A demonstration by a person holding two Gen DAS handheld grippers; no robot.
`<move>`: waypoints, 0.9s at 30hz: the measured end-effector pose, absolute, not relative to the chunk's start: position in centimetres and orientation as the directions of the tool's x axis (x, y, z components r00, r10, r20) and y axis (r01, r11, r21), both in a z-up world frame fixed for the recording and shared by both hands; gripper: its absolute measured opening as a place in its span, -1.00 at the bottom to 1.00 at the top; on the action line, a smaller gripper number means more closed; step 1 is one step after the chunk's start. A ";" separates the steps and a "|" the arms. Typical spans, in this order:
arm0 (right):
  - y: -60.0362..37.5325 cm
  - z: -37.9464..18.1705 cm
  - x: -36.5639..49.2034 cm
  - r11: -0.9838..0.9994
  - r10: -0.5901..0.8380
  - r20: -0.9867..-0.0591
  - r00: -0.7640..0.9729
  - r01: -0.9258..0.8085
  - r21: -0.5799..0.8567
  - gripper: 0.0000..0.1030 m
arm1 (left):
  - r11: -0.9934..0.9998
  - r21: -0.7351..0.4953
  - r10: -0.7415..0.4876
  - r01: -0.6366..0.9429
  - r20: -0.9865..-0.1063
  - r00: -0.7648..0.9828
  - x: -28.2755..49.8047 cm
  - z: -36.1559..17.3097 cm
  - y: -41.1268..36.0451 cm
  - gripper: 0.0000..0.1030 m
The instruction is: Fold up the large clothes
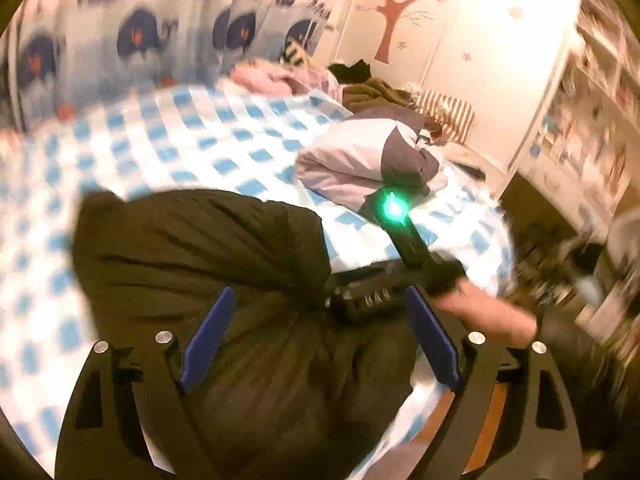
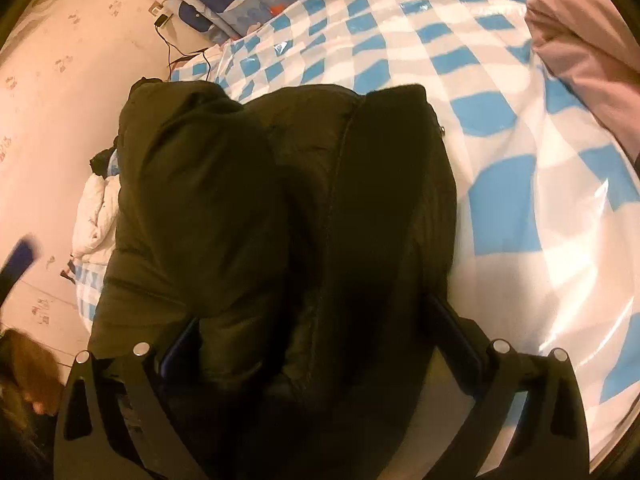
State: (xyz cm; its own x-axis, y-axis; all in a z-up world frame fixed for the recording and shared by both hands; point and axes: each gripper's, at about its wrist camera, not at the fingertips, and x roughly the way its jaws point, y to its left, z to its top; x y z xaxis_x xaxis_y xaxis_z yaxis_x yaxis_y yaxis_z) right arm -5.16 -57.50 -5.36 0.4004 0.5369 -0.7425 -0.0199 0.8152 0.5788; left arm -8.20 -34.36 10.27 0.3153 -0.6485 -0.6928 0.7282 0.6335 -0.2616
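While both grippers gape, left (image 1: 320,344) and right (image 2: 320,356), the jacket (image 2: 280,200) lies lengthwise away.

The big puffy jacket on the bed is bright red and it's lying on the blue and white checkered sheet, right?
Not red. The left wrist view shows the puffy jacket is dark, olive-black. It does lie on the blue and white checkered sheet.

Dark olive-green puffy quilted jacket (image 2: 280,208), lay folded into a thick bundle on the blue-and-white checked bed cover (image 2: 520,168). Sat near the bed's edge, seam running lengthwise along the top.
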 end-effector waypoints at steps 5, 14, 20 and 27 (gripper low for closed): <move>-59.8 -2.9 -5.6 0.833 0.497 -0.752 0.434 0.004 0.553 0.87 | 0.641 -0.243 -0.552 0.728 -0.805 0.217 -7.7 1.0 -38.6 0.64; -58.7 -2.4 -1.3 0.932 0.319 -0.839 0.440 0.016 0.363 0.87 | 0.637 -0.217 -0.561 0.740 -0.789 0.251 -8.5 0.0 -38.3 0.65; -60.3 -9.9 -1.0 0.866 0.408 -0.811 0.419 0.103 0.489 0.88 | 0.656 -0.219 -0.539 0.723 -0.806 0.245 -8.1 -1.9 -39.1 0.66; -61.7 -5.5 -3.2 0.848 0.417 -0.771 0.482 0.101 0.521 0.87 | 0.649 -0.188 -0.530 0.737 -0.807 0.261 -8.3 -2.1 -38.6 0.73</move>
State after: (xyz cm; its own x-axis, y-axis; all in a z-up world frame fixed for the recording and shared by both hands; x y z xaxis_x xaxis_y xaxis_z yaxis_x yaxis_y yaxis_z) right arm -3.16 -61.73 -5.49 0.4818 0.4165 -0.7709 0.1007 0.8476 0.5209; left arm -8.31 -38.64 -2.12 0.2609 -0.5298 -0.8070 0.7369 0.6493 -0.1880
